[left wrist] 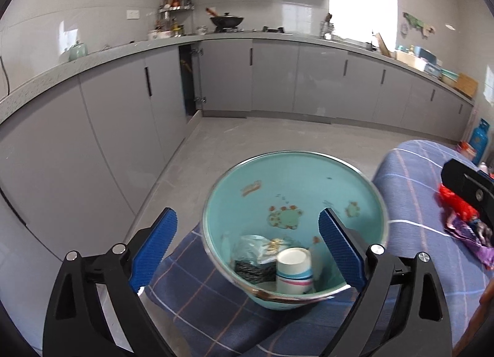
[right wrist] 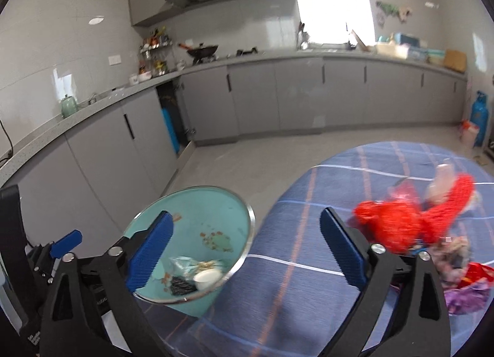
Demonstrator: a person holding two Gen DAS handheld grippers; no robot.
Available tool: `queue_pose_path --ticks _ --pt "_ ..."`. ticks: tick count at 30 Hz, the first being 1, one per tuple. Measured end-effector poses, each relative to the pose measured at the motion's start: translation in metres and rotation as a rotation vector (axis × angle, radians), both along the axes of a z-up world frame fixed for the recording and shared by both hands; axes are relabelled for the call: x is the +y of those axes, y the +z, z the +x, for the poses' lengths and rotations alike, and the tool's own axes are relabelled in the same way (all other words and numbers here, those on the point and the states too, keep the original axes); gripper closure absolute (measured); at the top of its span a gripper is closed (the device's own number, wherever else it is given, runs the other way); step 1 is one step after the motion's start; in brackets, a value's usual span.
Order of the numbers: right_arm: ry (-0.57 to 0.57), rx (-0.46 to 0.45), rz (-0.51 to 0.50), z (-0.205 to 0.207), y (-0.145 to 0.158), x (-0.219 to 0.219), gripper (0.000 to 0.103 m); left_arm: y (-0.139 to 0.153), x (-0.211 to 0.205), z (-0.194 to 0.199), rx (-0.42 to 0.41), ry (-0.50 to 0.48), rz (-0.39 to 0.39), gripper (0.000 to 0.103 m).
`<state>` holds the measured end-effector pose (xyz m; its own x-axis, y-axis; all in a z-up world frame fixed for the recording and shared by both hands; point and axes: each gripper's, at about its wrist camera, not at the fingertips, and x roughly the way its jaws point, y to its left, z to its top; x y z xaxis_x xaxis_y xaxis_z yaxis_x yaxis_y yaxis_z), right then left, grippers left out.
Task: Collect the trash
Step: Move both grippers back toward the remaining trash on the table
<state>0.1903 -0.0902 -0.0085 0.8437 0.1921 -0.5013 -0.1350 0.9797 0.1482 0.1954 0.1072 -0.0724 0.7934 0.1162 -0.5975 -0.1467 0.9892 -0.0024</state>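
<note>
Teal enamel fills the middle of your left wrist view: a basin [left wrist: 293, 221] with a metal rim, cartoon turtle prints on its inner wall, sitting tilted at the edge of a table [left wrist: 410, 178] covered in blue plaid cloth. Inside it, low against the near wall, you have a paper cup [left wrist: 294, 270] with coloured bands lying beside a crumpled clear plastic wrapper [left wrist: 256, 249] and a dark knitted-looking scrap [left wrist: 253, 270]. Your left gripper [left wrist: 247, 250] is spread wide, its blue fingers on either side of the basin's near part, and nothing is clamped between them. At the right edge the other tool overlaps a red mesh bag [left wrist: 454, 202] and a purple wrapper [left wrist: 475, 242] on the cloth.

From your right wrist view, the same basin [right wrist: 216, 212] sits at the left, hanging partly past the table [right wrist: 308, 233] edge, with the white cup [right wrist: 207, 277], the clear wrapper [right wrist: 185, 264] and the dark scrap [right wrist: 182, 286] gathered at its bottom. Your right gripper [right wrist: 244, 252] is also wide apart and holds nothing; its left finger overlaps the basin, its right finger is just beside the trash pile. That pile lies on the cloth at the right: the blurred red mesh bag [right wrist: 410, 224], a pale bottle-like thing [right wrist: 441, 184] above it, and purple and red wrappers [right wrist: 469, 286] nearer you.
</note>
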Motion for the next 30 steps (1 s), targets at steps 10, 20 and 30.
queue_pose_path --ticks 10,20,30 --pt "-0.104 0.024 -0.025 -0.026 -0.007 -0.056 0.005 0.008 -0.060 -0.008 -0.009 -0.133 0.007 0.010" --pt "-0.233 0.017 -0.006 -0.052 -0.007 -0.114 0.006 0.009 -0.115 -0.017 -0.017 -0.259 0.027 0.006" --pt "-0.337 0.053 -0.005 -0.065 -0.020 -0.169 0.010 0.007 -0.157 -0.016 -0.005 -0.355 0.056 0.006"
